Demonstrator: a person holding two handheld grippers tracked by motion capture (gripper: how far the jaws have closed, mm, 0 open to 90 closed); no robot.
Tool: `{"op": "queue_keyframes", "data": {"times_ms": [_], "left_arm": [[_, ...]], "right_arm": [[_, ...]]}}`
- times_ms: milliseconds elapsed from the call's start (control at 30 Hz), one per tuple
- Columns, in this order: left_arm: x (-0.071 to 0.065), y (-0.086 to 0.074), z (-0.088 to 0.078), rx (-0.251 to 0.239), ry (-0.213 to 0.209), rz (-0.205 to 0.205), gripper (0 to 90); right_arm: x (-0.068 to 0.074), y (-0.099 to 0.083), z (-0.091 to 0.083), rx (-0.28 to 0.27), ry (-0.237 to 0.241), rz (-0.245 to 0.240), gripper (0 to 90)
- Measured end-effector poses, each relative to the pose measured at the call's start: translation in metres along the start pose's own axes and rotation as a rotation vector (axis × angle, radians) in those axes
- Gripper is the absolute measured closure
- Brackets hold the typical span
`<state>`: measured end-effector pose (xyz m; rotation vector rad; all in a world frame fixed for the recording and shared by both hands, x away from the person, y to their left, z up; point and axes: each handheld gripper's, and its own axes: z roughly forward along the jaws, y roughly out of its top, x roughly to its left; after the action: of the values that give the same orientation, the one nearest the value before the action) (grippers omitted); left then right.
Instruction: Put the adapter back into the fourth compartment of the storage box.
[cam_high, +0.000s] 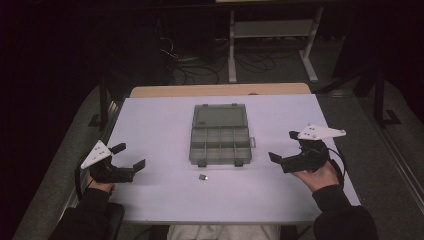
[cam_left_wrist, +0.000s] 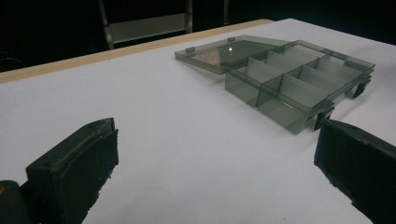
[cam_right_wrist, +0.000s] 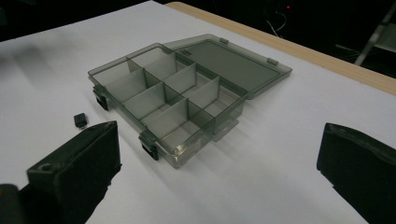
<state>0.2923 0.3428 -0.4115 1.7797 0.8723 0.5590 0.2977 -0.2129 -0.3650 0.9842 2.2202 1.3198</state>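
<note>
1. I held the left gripper (cam_high: 128, 156) spread wide and empty, low over the table (cam_high: 150, 200) at its left side, well apart from the box.
2. The right gripper (cam_high: 283, 146) was likewise open with nothing between its jaws, at the right side, angled towards the compartment box (cam_high: 220, 145).
3. The box sat mid-table with its lid (cam_high: 219, 115) folded flat back, so I judged its eight empty compartments were ready to receive something.
4. The small dark part (cam_high: 203, 177) lay loose on the table just in front of the box, between both grippers, easy for either to reach.
</note>
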Motion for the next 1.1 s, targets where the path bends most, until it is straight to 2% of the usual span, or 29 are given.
{"op": "queue_keyframes", "data": {"times_ms": [67,100,233,500,633,667,1100], "left_arm": [[0.0,0.0,0.0,0.0,0.0,0.0,0.0],[0.0,0.0,0.0,0.001,-0.001,0.0,0.0],[0.0,0.0,0.0,0.0,0.0,-0.001,0.0],[0.0,0.0,0.0,0.001,0.001,-0.001,0.0],[0.0,0.0,0.0,0.001,0.0,0.0,0.0],[0.0,0.0,0.0,0.001,0.001,0.001,0.0],[0.0,0.0,0.0,0.0,-0.001,0.0,0.0]], "right_arm": [[0.0,0.0,0.0,0.0,0.0,0.0,0.0],[0.006,0.008,0.006,0.019,0.02,-0.025,0.0],[0.01,0.012,0.01,0.027,0.031,-0.046,0.0],[0.017,0.019,0.017,0.047,0.06,-0.064,0.0],[0.022,0.023,0.022,0.061,0.09,-0.092,0.0],[0.026,0.027,0.026,0.071,0.114,-0.106,0.0],[0.035,0.034,0.039,0.104,0.146,-0.132,0.0]]}}
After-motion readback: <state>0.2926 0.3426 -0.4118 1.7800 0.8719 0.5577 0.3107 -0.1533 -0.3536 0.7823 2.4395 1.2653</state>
